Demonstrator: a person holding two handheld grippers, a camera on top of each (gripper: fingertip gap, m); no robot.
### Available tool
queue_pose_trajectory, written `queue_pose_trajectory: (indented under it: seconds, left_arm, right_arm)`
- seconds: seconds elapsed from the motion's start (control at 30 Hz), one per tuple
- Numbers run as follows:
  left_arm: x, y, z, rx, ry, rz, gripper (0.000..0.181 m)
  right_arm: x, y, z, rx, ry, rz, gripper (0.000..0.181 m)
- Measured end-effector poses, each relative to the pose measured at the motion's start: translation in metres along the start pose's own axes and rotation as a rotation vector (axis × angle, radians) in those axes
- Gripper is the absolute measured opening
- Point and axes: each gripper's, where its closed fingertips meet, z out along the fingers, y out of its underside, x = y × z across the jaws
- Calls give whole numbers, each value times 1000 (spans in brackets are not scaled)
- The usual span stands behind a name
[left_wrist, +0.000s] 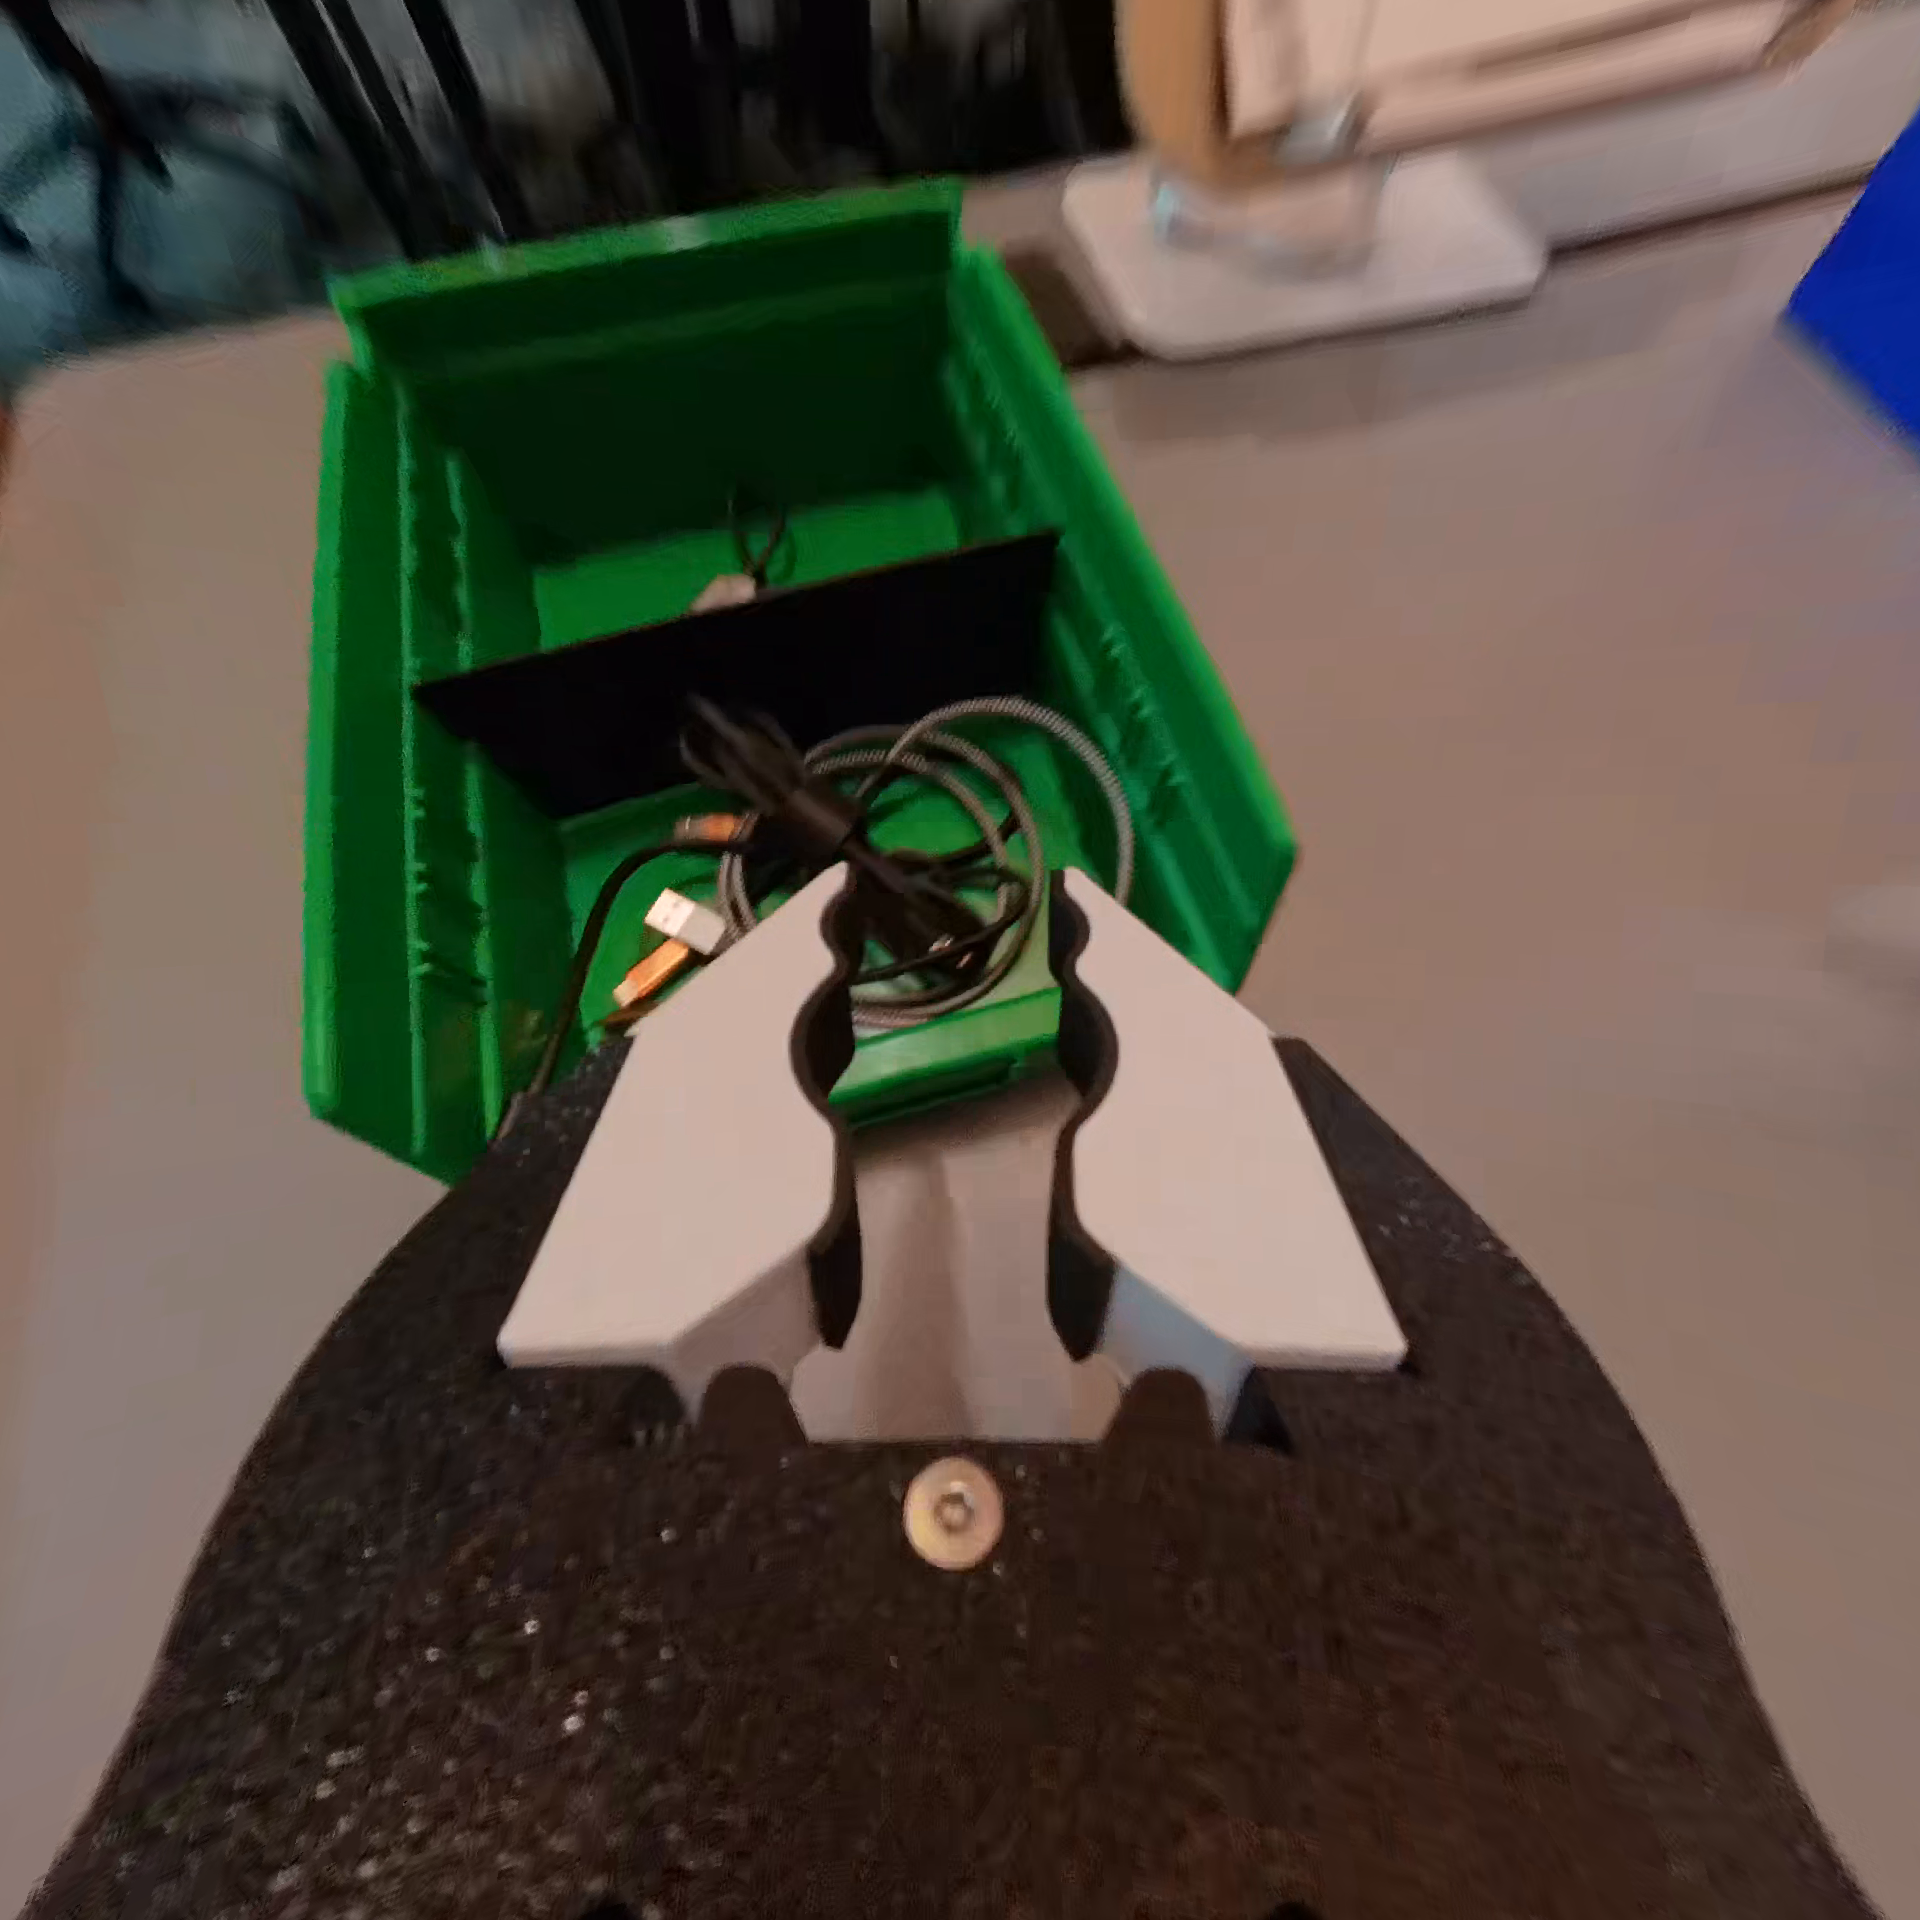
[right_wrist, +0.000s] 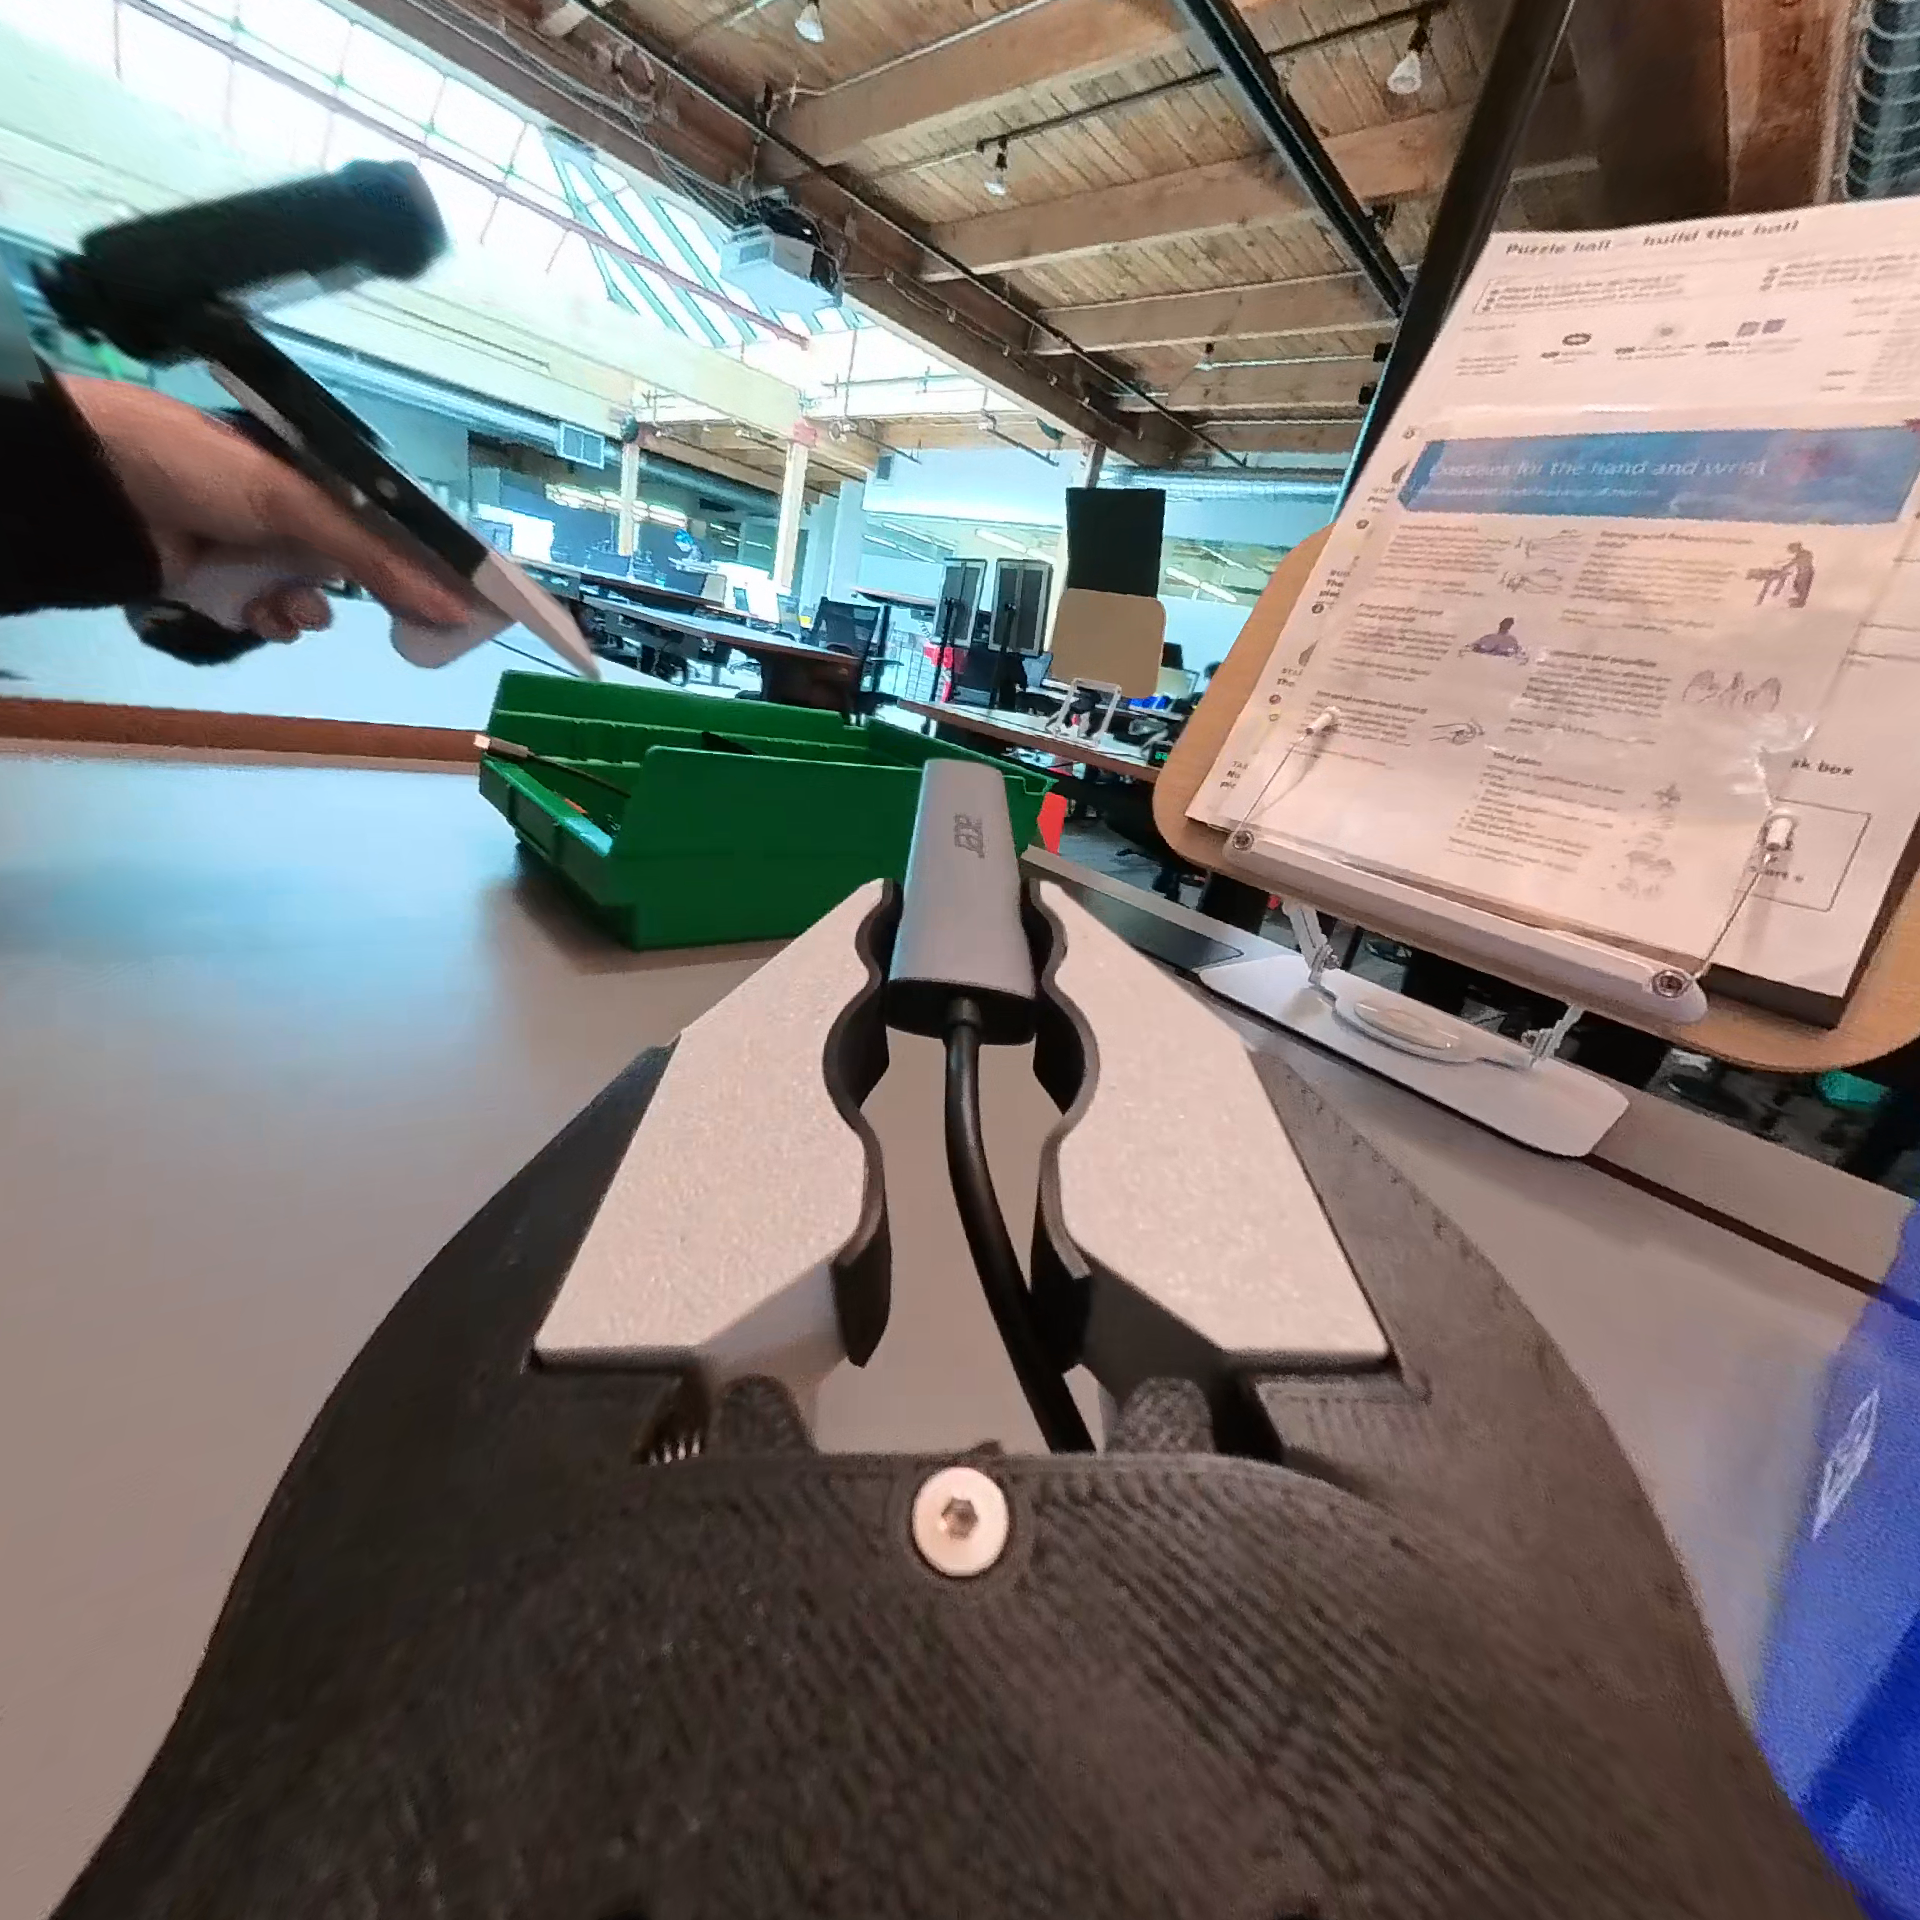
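The grey table (left_wrist: 1507, 779) carries a green bin (left_wrist: 364, 748), and everything else sits around that bin. Beyond its far right corner stands a wooden document stand (right_wrist: 1558, 644) with printed pages on a white base. A blue thing (right_wrist: 1860, 1455) shows blurred well off to the bin's right. A black divider (left_wrist: 790, 665) crosses the bin and splits it into a far and a near compartment. The near compartment holds a loose tangle of cables (left_wrist: 935, 821), braided grey and plain black, with metal plugs (left_wrist: 681, 920) at its left side. The left gripper (left_wrist: 956, 883) hangs over the bin's near end. Its fingers are apart and nothing is pinched between them, and the cable tangle shows through the gap just beyond the tips. In the right wrist view a hand (right_wrist: 260, 520) holds this gripper above the bin's left end. The right gripper (right_wrist: 956, 894) sits in front of the bin, apart from it. Its fingers are clamped on a small grey adapter (right_wrist: 956, 862), which sticks out past the tips toward the bin. The adapter's black lead (right_wrist: 977, 1164) trails back between the fingers.
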Motion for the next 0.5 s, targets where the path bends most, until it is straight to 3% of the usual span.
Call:
queue_pose_trajectory:
  seconds: [0.17, 0.3, 0.4, 0.5]
  left_arm:
    - [-35, 15, 42, -285, 13, -50, 47]
    - [-77, 13, 36, -341, -135, 24, 40]
    - [-94, 37, 29, -519, -157, 73, 35]
    - [-104, 54, 29, -605, -190, 139, 32]
  right_arm:
    - [7, -3, -3, 20, 23, 38, 22]
    - [10, -5, -7, 33, 33, 46, 22]
    - [10, -3, -6, 23, 28, 54, 22]
    - [7, -3, -5, 19, 19, 43, 22]
